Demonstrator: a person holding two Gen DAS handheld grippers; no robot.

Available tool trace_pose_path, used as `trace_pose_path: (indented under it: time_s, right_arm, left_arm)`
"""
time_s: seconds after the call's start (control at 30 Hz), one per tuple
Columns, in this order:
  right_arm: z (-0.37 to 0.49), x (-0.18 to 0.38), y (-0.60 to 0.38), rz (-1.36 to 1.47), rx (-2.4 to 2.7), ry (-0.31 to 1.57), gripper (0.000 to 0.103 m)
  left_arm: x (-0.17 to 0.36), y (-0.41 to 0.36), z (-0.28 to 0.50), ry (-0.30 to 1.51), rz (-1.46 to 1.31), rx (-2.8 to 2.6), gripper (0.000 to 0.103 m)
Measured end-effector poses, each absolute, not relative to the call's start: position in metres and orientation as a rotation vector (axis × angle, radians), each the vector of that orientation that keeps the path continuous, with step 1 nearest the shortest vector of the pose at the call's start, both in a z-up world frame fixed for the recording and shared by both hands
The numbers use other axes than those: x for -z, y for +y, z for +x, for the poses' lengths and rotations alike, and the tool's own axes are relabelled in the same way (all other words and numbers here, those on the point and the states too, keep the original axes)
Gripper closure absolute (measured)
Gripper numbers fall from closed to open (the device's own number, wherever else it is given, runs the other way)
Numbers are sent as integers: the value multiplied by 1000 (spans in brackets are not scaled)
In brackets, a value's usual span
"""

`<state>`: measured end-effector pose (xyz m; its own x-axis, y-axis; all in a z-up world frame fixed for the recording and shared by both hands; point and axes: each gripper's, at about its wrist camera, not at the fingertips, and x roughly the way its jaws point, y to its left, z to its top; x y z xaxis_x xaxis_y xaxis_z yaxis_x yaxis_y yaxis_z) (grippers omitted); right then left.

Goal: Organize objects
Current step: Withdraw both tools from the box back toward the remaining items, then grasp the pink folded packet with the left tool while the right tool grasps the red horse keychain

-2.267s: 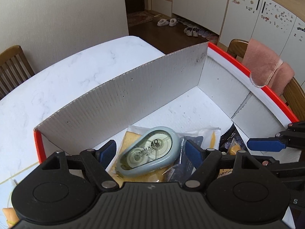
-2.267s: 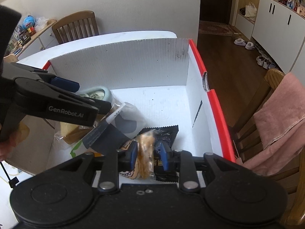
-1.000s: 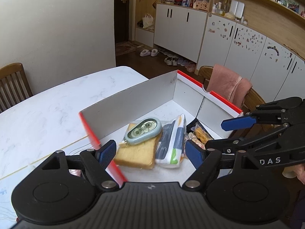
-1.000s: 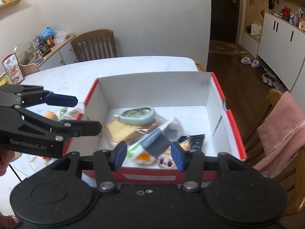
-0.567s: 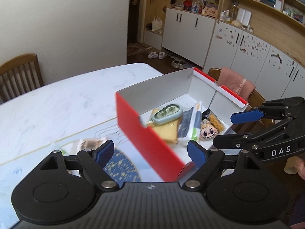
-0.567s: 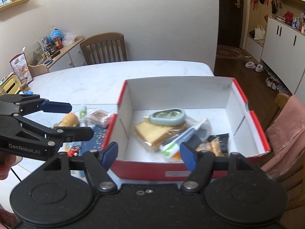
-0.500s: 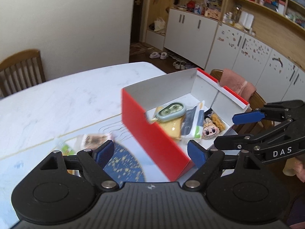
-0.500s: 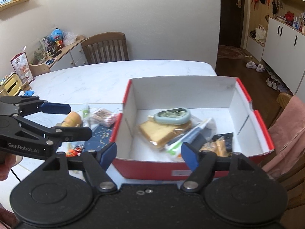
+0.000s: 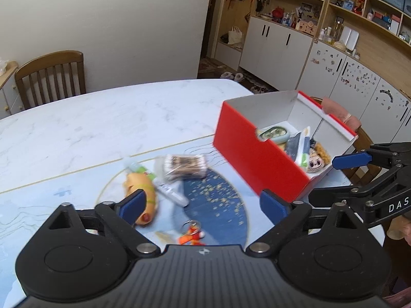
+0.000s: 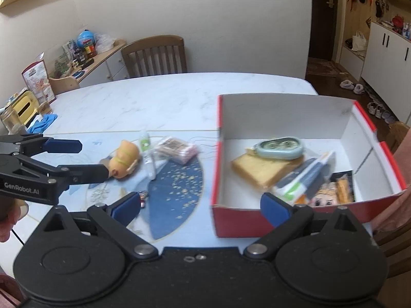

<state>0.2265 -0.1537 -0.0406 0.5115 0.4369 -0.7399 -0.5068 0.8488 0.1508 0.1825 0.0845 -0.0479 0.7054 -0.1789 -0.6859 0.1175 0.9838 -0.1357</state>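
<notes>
The red box [image 10: 290,220] sits at the surface's [image 10: 164,97] right end, its long side running left to right. The correction tape [image 10: 281,148] lies lengthwise atop bread [image 10: 259,170]. Blur smears the loose items. Both the left hand-held gripper [image 9: 203,204] and the right hand-held gripper [image 10: 201,208] hang released, empty.

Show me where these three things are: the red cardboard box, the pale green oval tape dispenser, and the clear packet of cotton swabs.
red cardboard box [image 9: 259,159], left wrist view, on its red outer side wall.
pale green oval tape dispenser [image 10: 280,148], right wrist view, on its top face.
clear packet of cotton swabs [image 10: 177,148], right wrist view, on the packet's middle.
</notes>
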Motion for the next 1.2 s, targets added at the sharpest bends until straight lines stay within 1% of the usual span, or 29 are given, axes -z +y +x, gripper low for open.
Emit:
trace_pose_path:
  time_s: [0.13, 0.37, 0.53, 0.67, 0.93, 1.2]
  right_arm:
    - [220, 47, -134, -102, -576, 886, 3]
    - [208, 63, -102, -127, -598, 930, 3]
    - [210, 76, -82, -138, -592, 965, 3]
    - [212, 87, -67, -146, -585, 990, 4]
    - [215, 108, -33, -217, -579, 1019, 5]
    - [219, 126, -11, -251, -575, 1049, 9]
  left_arm:
    - [58, 104, 176, 792, -121, 168, 0]
    - [80, 136, 164, 814, -105, 139, 0]
    - [97, 164, 162, 853, -139, 101, 0]
    - [112, 181, 165, 860, -112, 56, 0]
    - [137, 200, 177, 853, -63, 39, 0]
    - [151, 203, 192, 851, -19, 71, 0]
